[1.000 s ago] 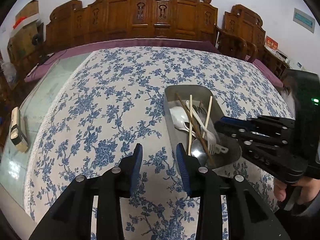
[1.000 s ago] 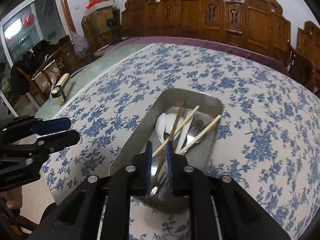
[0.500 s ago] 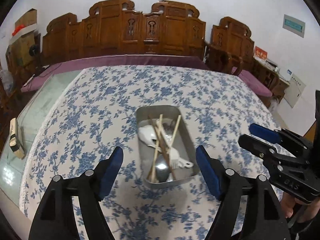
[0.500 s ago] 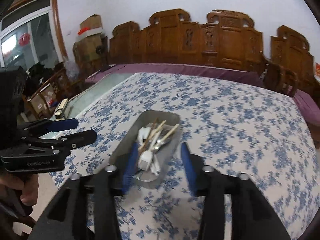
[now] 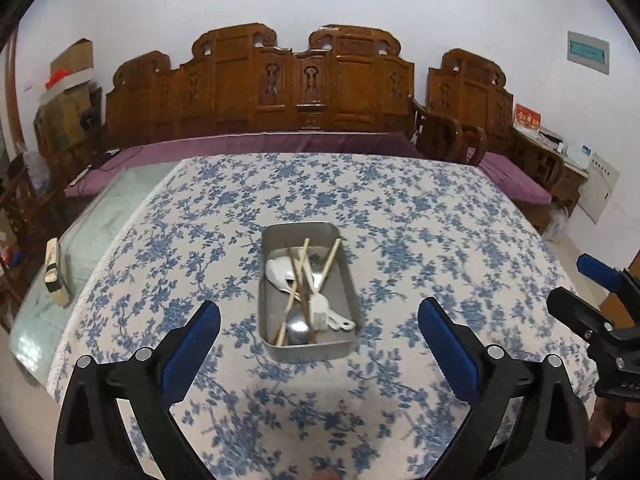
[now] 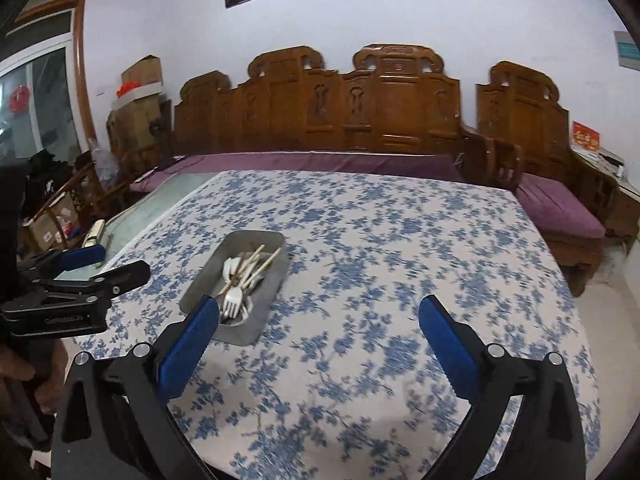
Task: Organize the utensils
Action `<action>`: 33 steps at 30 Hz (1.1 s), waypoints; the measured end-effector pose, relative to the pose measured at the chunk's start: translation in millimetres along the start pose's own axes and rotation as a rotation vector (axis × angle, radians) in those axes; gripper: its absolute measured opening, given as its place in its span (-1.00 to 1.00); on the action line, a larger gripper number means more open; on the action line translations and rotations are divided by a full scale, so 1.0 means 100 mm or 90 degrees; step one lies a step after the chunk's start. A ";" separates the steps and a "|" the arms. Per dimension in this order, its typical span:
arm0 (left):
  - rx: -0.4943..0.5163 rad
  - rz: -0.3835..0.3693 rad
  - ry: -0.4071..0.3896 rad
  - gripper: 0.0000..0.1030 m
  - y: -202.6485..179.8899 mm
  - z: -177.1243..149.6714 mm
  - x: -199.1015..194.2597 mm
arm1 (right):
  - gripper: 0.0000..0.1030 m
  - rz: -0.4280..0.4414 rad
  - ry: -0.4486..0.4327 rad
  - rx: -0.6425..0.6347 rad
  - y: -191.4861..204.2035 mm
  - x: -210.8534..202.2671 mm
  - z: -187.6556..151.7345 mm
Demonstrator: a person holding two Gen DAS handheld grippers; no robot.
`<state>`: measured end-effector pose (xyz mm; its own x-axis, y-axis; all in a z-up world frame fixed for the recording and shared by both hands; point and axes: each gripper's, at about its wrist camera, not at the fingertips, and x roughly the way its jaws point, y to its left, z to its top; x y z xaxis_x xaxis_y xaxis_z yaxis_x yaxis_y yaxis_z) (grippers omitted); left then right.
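A metal tray (image 5: 301,227) sits mid-table holding several wooden chopsticks (image 5: 332,258), a white spoon (image 5: 278,272), a white fork (image 5: 320,310) and a metal spoon (image 5: 298,327). My left gripper (image 5: 319,312) hovers short of the tray's near end; its jaws are opening wide and grip nothing. My right gripper (image 6: 319,307) hangs over bare cloth to the right of the tray (image 6: 276,285); its jaws are opening too, with nothing between them. The fork (image 6: 233,304) shows beside its left finger. Each gripper appears in the other's view: right gripper (image 5: 576,286), left gripper (image 6: 120,266).
A blue-flowered cloth (image 5: 400,208) covers the table, with bare glass (image 5: 112,216) on the left carrying a small cream box (image 5: 56,280). A carved wooden bench (image 5: 304,92) with purple cushions runs behind. Cardboard boxes (image 6: 140,80) stand at the far left.
Both grippers have drawn back and up from the tray, which now looks smaller. The right jaws, narrow around a chopstick in the tray before, have spread wide; the left jaws have widened as well.
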<state>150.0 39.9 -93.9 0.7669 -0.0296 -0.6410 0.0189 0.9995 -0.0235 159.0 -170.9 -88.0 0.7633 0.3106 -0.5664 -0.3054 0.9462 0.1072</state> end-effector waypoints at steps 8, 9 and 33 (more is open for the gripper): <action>0.009 -0.016 -0.028 0.85 -0.32 -0.09 -0.31 | 0.95 -0.013 -0.014 0.023 -0.18 -0.31 -0.13; 0.011 -0.019 -0.032 0.85 -0.34 -0.09 -0.33 | 0.95 -0.014 -0.015 0.025 -0.18 -0.34 -0.13; 0.026 -0.011 -0.154 0.85 -0.60 0.22 -1.34 | 0.95 -0.024 -0.154 0.031 -0.07 -1.31 0.20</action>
<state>60.1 -15.8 10.3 0.8974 -0.0495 -0.4384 0.0556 0.9985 0.0012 72.6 -216.8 2.2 0.8900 0.2817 -0.3586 -0.2504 0.9591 0.1319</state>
